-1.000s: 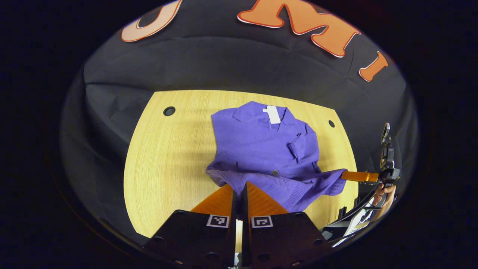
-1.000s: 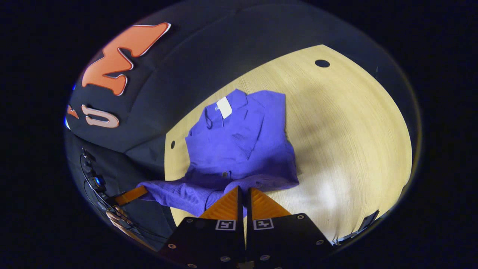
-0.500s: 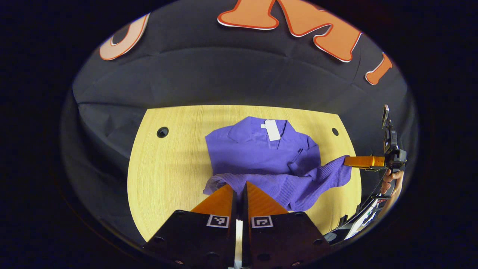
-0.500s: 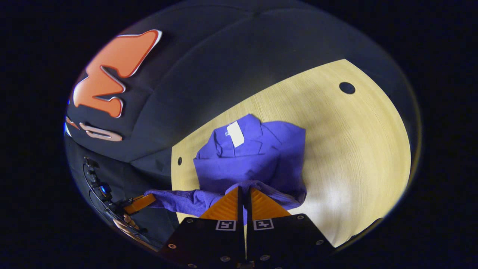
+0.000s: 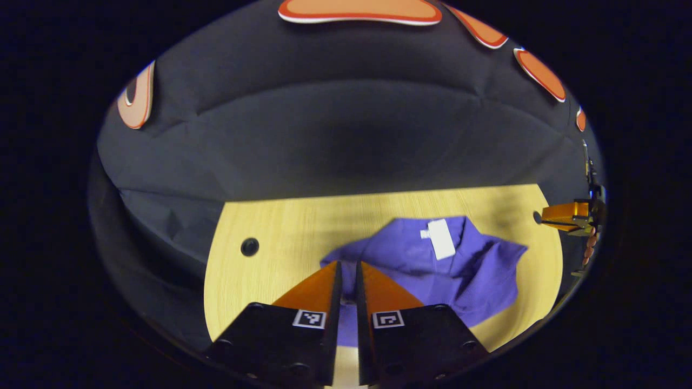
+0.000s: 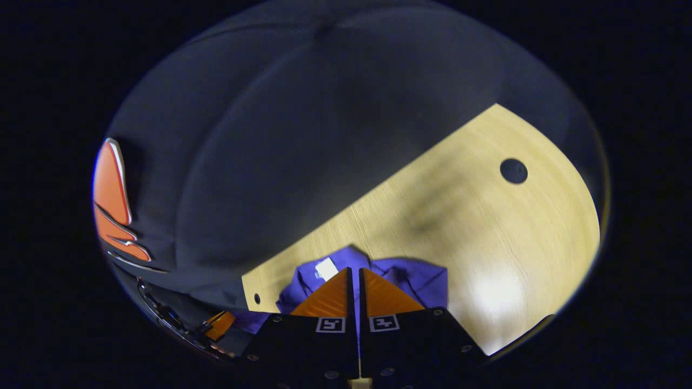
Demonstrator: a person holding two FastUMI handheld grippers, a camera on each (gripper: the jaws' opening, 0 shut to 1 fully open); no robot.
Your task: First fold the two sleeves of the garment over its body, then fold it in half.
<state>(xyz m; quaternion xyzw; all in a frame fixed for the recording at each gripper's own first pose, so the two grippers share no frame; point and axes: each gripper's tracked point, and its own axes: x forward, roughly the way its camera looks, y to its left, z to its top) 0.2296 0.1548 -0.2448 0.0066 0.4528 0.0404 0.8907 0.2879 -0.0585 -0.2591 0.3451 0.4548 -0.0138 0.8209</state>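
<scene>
Where the garment [image 5: 476, 275] lies: on the pale wooden bench [image 5: 254, 286], toward its far edge, bunched into a short purple heap with layers lying over one another.
Collar: turned toward the booth's dark cloth wall [image 5: 335, 135], with a white tag [image 5: 440, 239] on top of it.
Left gripper [image 5: 346, 266]: low over the near edge of the garment, pointing at the wall.
Left jaws: drawn close with a narrow slot between them; purple cloth shows in that slot, and the right gripper view has a strip of the cloth running to this gripper's tip, so it appears to be pinching the garment.
Right gripper [image 6: 354, 272]: over the garment's other side, with the collar and tag just ahead of its tips.
Right jaws: closed to a hairline; whether any cloth is between them, I cannot tell.
Right gripper from the left gripper view: at the far right, past the bench's corner, with bare bench between its tip and the garment's nearest corner, and a hand [image 5: 589, 249] behind it.
Bench holes: one round hole [image 5: 249, 246] left of the garment, well apart from it; a larger-looking one [image 6: 513, 170] on bare wood in the right gripper view.
</scene>
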